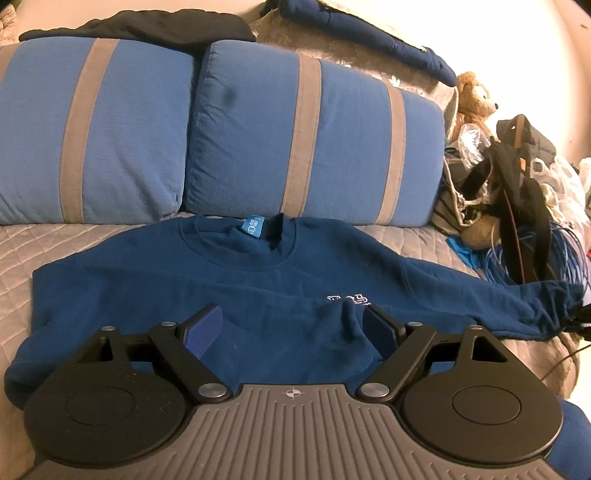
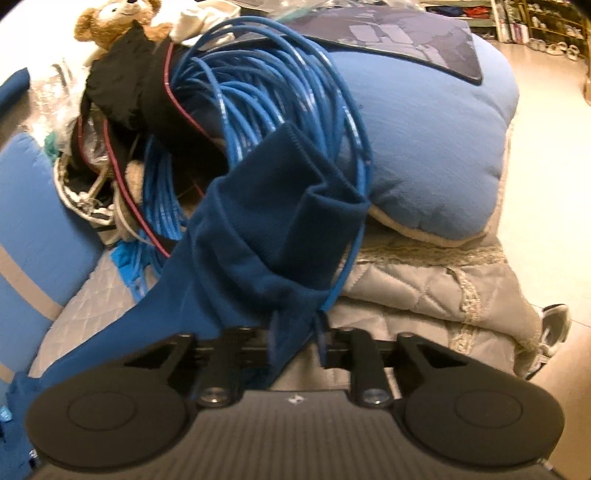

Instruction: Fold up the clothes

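A dark blue sweatshirt (image 1: 236, 280) lies flat on the quilted bed, collar and blue tag toward the pillows, one sleeve folded across its chest. My left gripper (image 1: 291, 328) hovers open just above the folded sleeve's cuff, holding nothing. The other sleeve (image 2: 258, 229) stretches right onto a coil of blue cable. My right gripper (image 2: 295, 343) is shut on that sleeve's lower edge, with the ribbed cuff (image 2: 314, 177) lying beyond the fingers.
Two blue pillows with grey stripes (image 1: 303, 140) stand behind the sweatshirt. A coil of blue cable (image 2: 258, 96), a black bag, plastic bags and a teddy bear (image 2: 118, 18) crowd the right side. A light blue cushion (image 2: 436, 147) lies at the bed's edge (image 2: 480, 295).
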Demonstrator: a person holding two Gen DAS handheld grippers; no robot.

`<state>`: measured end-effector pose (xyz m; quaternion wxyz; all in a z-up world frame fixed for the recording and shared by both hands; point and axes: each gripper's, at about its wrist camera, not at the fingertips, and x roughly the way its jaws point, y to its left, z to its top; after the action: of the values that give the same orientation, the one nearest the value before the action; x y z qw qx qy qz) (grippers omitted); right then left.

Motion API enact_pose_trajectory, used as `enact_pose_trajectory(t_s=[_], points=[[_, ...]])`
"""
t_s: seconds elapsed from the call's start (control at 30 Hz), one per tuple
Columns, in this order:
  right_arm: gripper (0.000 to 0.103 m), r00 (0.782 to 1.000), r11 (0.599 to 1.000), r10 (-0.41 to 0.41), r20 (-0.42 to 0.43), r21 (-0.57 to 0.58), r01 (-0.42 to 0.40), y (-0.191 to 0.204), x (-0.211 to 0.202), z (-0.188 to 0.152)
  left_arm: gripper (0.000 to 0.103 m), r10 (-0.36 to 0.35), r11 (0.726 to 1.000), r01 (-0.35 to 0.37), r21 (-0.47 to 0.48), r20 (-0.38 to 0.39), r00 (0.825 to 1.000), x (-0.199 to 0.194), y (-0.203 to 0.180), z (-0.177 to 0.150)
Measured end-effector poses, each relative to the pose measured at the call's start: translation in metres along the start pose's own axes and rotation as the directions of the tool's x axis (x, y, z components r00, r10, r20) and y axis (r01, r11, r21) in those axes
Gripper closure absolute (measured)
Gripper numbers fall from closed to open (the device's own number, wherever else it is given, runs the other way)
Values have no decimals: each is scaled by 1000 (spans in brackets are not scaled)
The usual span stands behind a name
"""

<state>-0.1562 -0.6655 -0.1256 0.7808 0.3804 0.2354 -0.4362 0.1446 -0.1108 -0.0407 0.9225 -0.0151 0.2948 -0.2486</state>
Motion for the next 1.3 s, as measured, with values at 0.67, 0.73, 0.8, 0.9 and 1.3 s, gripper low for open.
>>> enact_pose_trajectory(t_s=[0.67, 0.73, 0.8, 0.9, 1.3], points=[[97, 981, 938, 171, 92, -321, -133, 87, -64, -8, 19, -26, 999, 26, -22, 31, 999, -4, 2, 0], [97, 979, 932, 184, 92, -332, -144, 94, -67, -11, 19, -29, 999, 30, -24, 39, 999, -4, 2, 0], [97, 976, 927, 196, 90, -341, -155, 100, -69, -13, 19, -29, 999, 30, -25, 41, 999, -5, 1, 0], [97, 973, 920, 214, 85, -351, -172, 108, -71, -16, 19, -26, 999, 27, -25, 38, 999, -5, 1, 0], [98, 957, 893, 282, 67, -384, -237, 136, -77, -28, 19, -28, 999, 29, -29, 33, 999, -3, 2, 0]])
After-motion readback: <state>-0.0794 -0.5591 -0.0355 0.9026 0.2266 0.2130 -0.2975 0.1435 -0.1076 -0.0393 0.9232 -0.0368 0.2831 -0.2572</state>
